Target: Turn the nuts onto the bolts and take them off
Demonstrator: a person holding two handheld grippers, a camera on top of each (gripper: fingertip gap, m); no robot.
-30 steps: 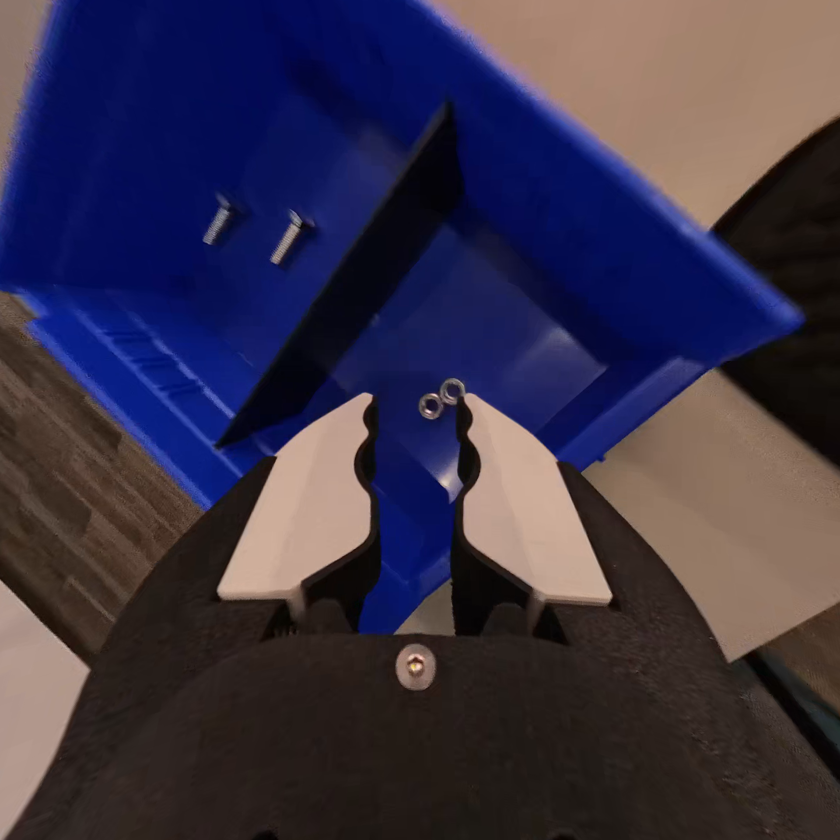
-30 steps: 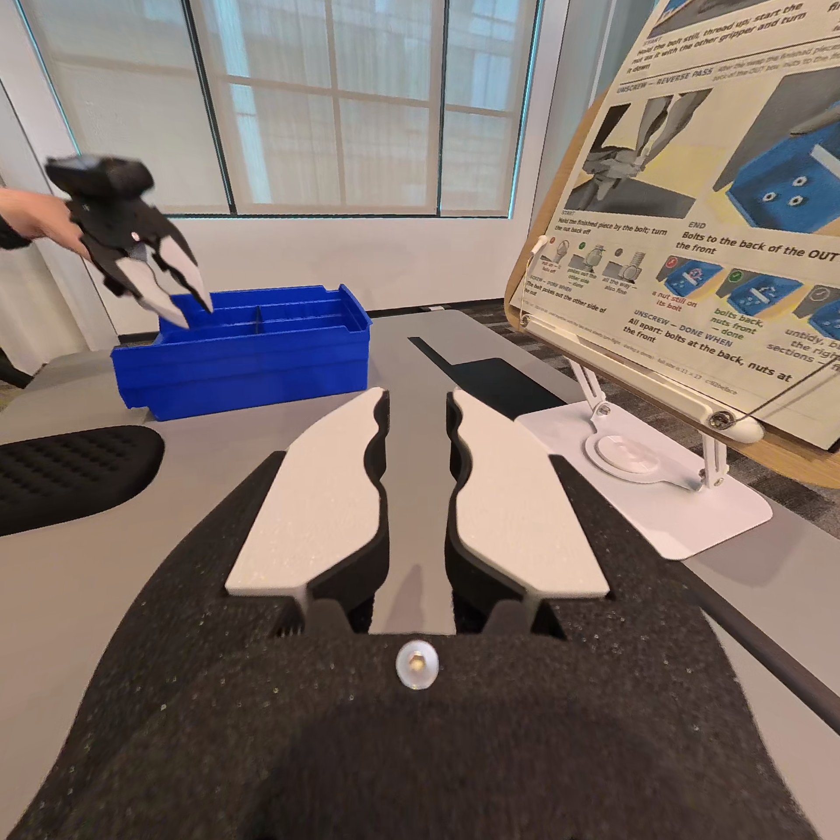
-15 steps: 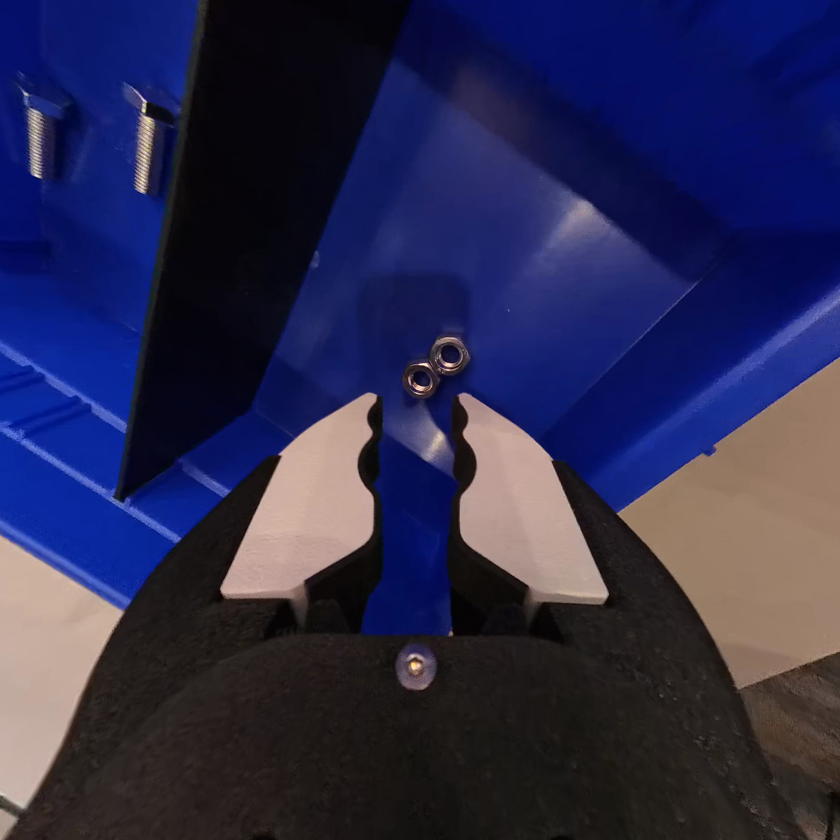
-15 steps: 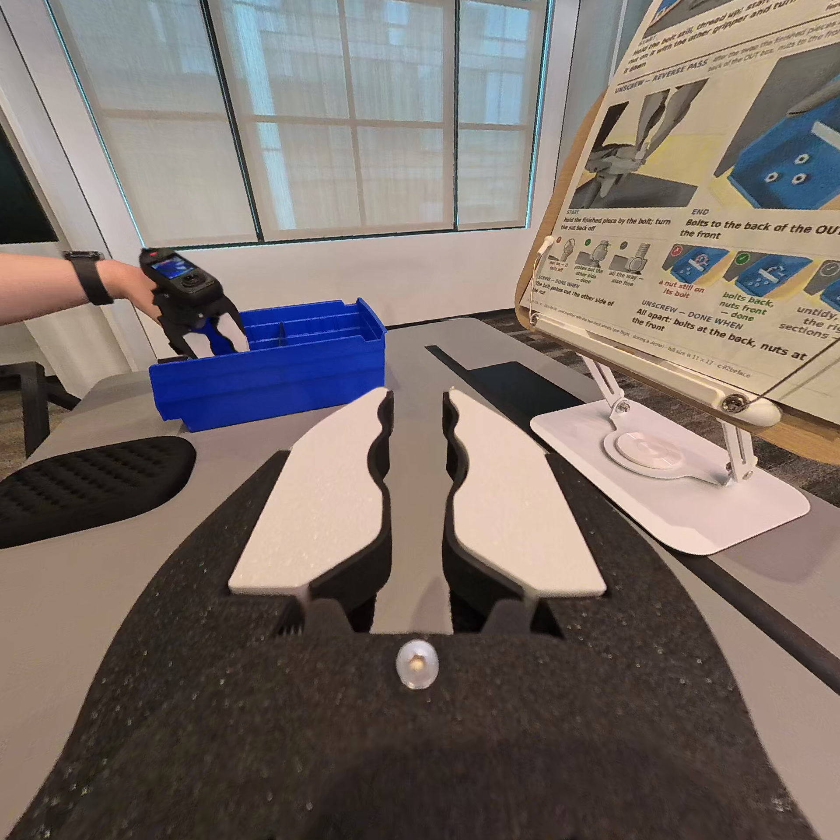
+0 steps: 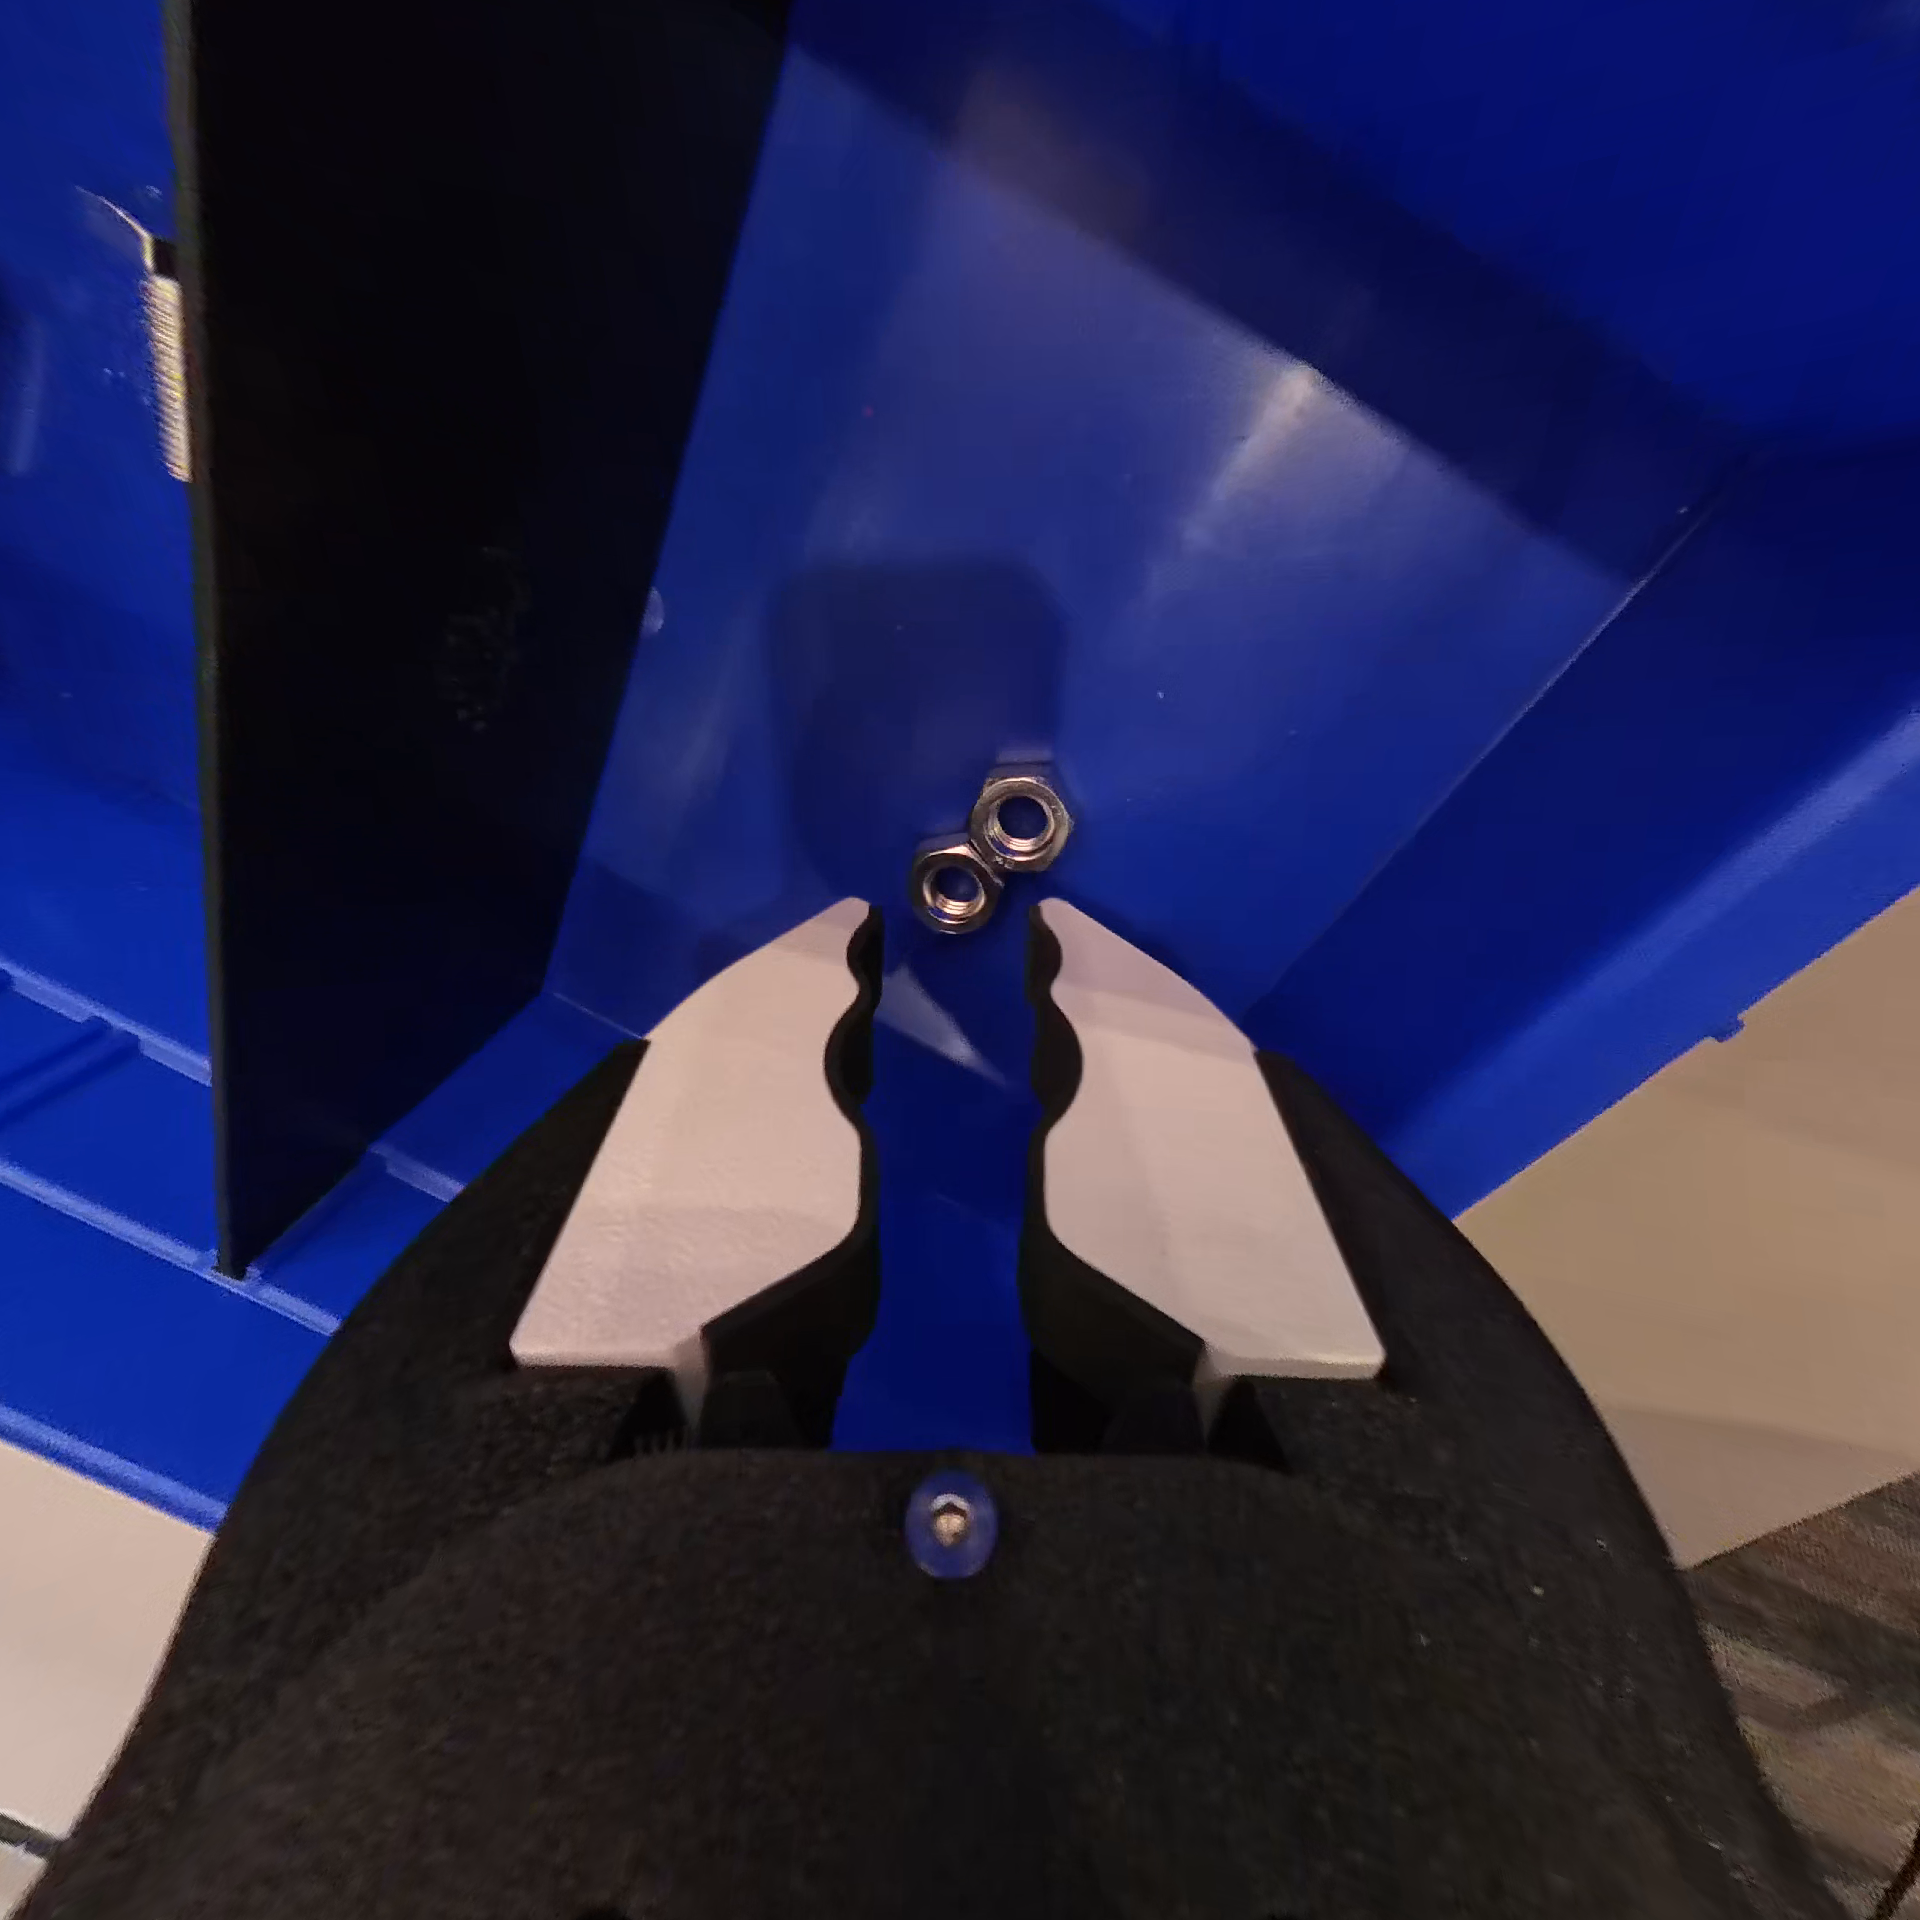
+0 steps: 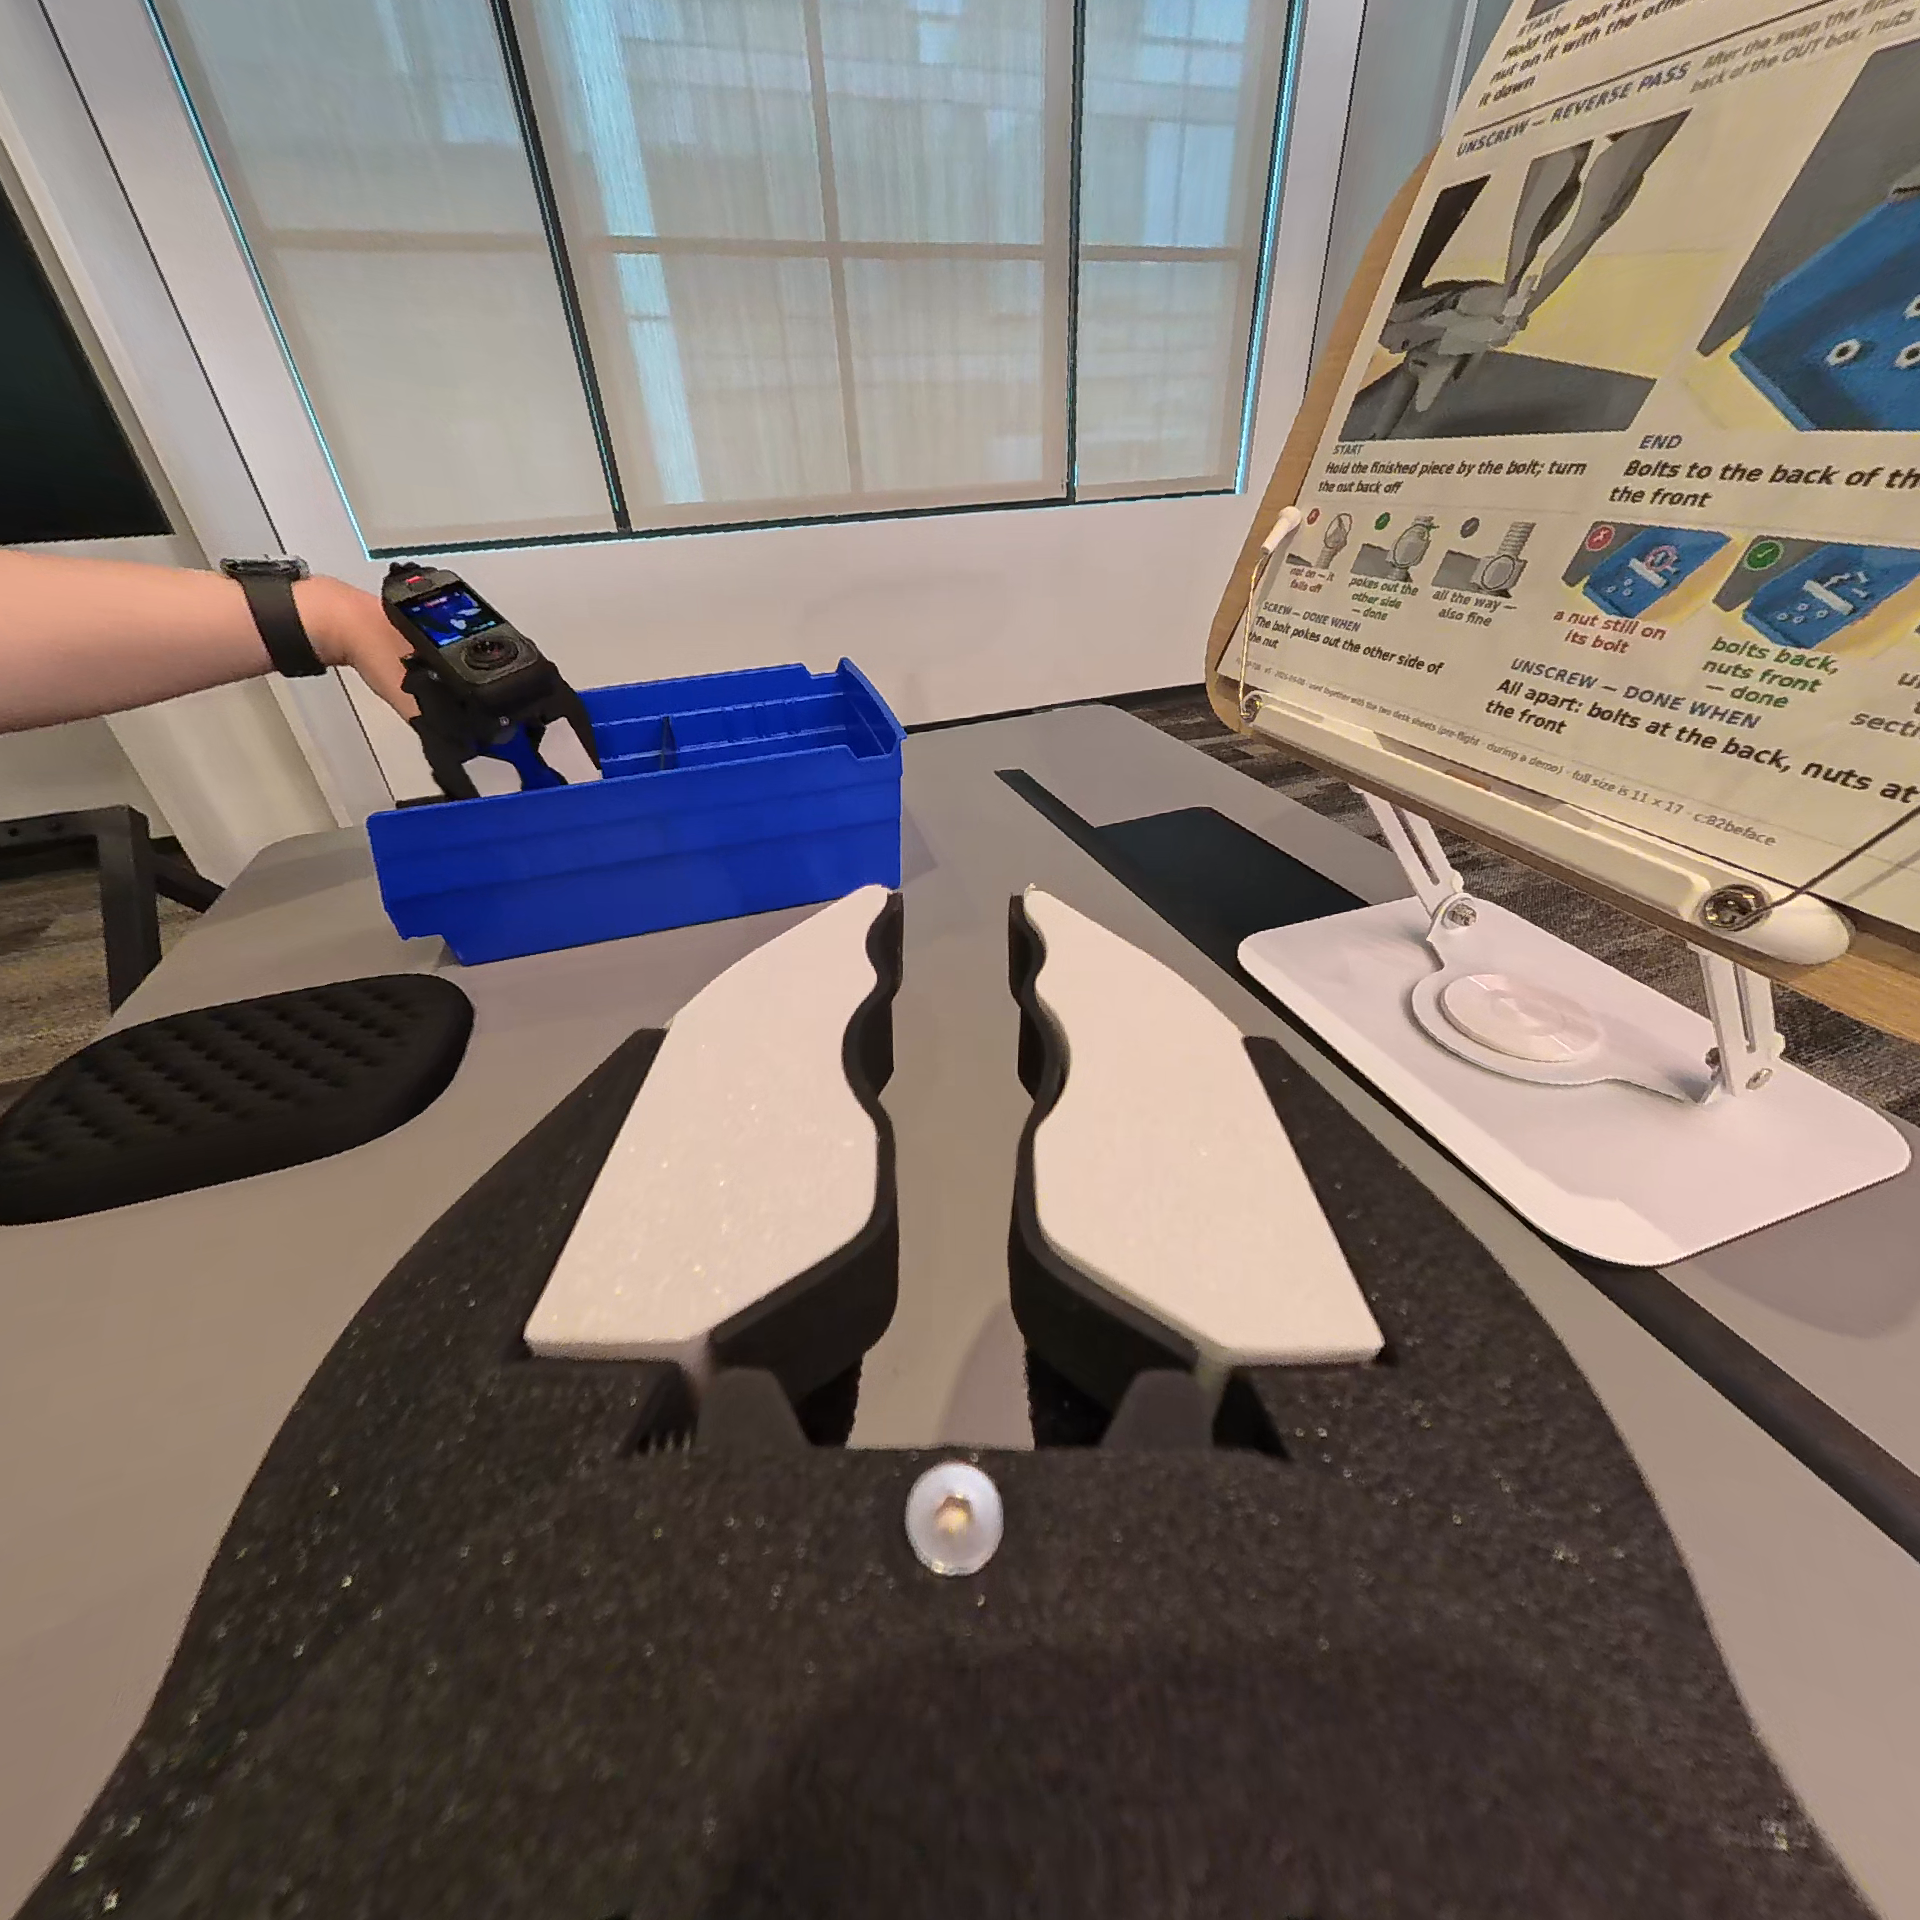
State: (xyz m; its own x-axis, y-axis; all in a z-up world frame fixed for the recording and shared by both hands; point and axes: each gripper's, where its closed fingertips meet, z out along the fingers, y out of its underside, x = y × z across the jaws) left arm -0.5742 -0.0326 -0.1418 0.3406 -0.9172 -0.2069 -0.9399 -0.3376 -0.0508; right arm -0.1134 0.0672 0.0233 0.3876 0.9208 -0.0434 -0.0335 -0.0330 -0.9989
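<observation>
Two steel nuts (image 5: 987, 854) lie touching each other on the floor of a blue bin (image 5: 1299, 499). My left gripper (image 5: 954, 910) is open and empty, its fingertips just short of the nearer nut, down inside the bin. A black divider (image 5: 416, 623) splits the bin; a bolt (image 5: 166, 353) shows partly behind it at the left. In the right wrist view the blue bin (image 6: 665, 842) stands on the grey table with the left gripper (image 6: 499, 717) dipped into its near-left section. My right gripper (image 6: 956, 904) is open and empty, low over the table, well short of the bin.
A white stand (image 6: 1558, 1081) with an instruction board (image 6: 1621, 436) is at the right. A black perforated pad (image 6: 218, 1081) lies at the left on the grey table (image 6: 1039, 769). A person's arm with a wristwatch (image 6: 281, 623) holds the left gripper. Windows are behind. Tip to tip, the grippers are about 50 cm apart.
My left gripper has gone down into the bin toward the two nuts, which now sit just ahead of its fingertips. My right gripper has stayed open and shifted only slightly.
</observation>
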